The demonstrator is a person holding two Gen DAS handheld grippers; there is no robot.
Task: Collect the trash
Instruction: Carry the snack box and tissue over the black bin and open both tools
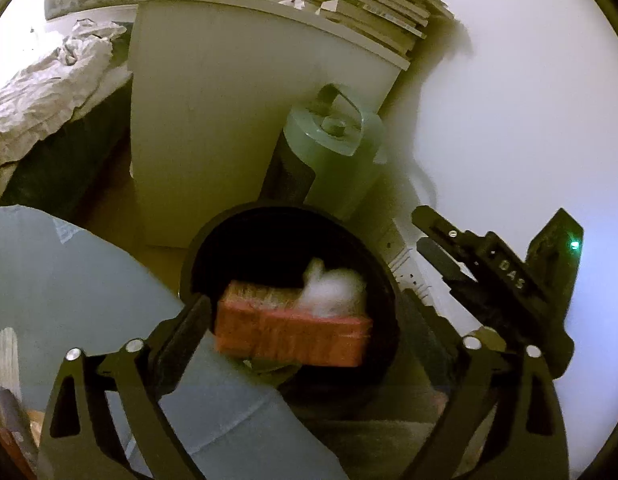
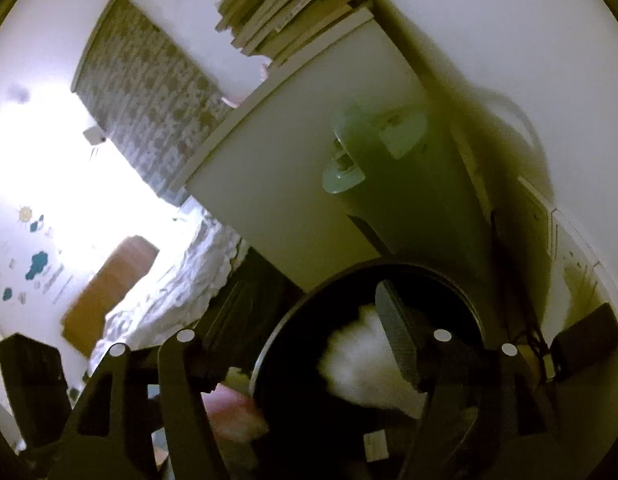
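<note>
A round black trash bin [image 1: 385,300] stands on the floor below me. In it a blurred red box [image 1: 293,330] lies between my left gripper's [image 1: 309,320] wide-open fingers, not clamped. A white crumpled wad [image 1: 333,286] sits behind the box. My right gripper shows at the right in the left wrist view [image 1: 497,264]. In the right wrist view my right gripper [image 2: 305,356] is open over the bin [image 2: 449,280], with the white wad [image 2: 357,360] beside its right finger [image 2: 397,336], loose. The red box [image 2: 237,408] shows blurred at the lower left.
A white cabinet [image 1: 213,128] stands behind the bin with a stack of books [image 1: 373,4] on top. A green cylindrical appliance [image 1: 333,152] stands beside it against the white wall. A bed with rumpled sheets [image 1: 41,88] is on the left. My blue-clad leg [image 1: 69,280] is near the bin.
</note>
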